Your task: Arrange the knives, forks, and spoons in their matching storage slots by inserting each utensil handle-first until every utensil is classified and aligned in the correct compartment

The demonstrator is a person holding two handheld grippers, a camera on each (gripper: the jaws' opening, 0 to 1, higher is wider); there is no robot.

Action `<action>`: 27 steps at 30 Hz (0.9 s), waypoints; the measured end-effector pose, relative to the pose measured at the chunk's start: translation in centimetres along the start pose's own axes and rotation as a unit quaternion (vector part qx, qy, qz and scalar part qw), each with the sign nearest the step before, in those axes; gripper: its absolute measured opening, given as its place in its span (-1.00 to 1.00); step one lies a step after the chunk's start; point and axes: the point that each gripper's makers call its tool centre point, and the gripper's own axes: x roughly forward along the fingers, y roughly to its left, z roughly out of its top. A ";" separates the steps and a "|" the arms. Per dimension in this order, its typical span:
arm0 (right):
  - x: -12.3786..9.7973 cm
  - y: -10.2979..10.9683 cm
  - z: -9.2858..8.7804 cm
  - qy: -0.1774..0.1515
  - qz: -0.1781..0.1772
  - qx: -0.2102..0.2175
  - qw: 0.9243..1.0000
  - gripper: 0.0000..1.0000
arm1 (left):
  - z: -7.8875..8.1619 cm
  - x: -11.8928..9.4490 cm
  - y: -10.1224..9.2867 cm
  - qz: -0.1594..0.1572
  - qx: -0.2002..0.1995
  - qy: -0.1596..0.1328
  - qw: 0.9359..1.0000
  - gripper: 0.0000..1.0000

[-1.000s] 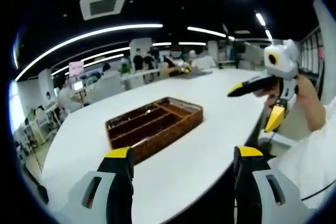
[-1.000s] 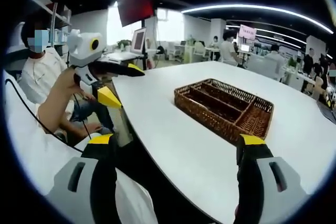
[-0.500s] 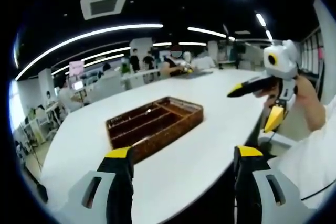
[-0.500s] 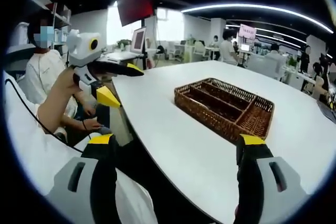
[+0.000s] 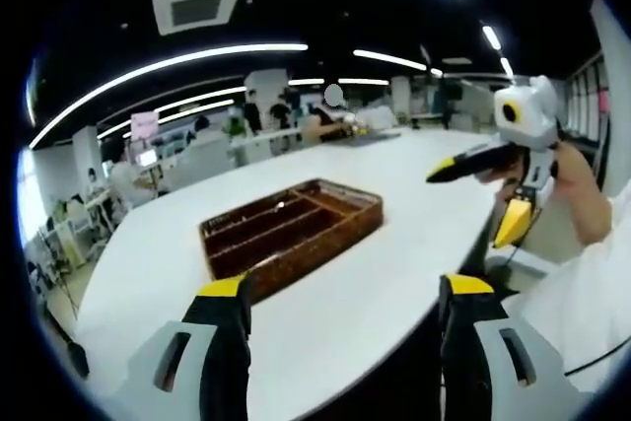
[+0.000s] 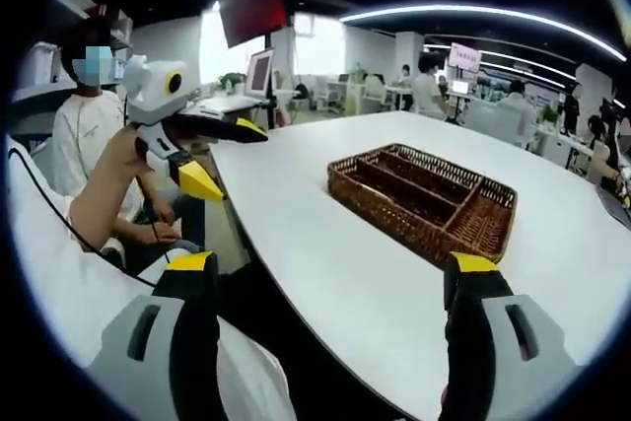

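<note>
While both grippers hang in the air over the near edge of the bench (image 5: 394, 234), almost nothing has changed in the last second — the tray keeps its place and only people in the background have shifted. I judge from this that the sorting has not begun.

The left gripper (image 5: 345, 293) has its fingers spread wide with nothing between them, and it is seen again from the other side as the left gripper (image 6: 212, 130), where the state of the fingers cannot be told. The right gripper (image 6: 330, 273) also has its fingers spread and empty.

The wicker tray (image 5: 291, 229) stands on the bench, well apart from both grippers and away from every edge. From the right gripper view the wicker tray (image 6: 424, 199) shows several long slots and a shorter compartment at one end. All compartments look empty, though their dark floors are hard to read. Knives, forks and spoons — the things to be sorted — I cannot find on the bench, so a utensil would have to be fetched first.
</note>
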 end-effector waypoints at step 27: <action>-0.2 -0.3 0.3 -0.004 -0.002 0.001 1.000 0.96 | 0.1 -0.1 -0.1 -0.002 0.001 0.000 1.000 0.57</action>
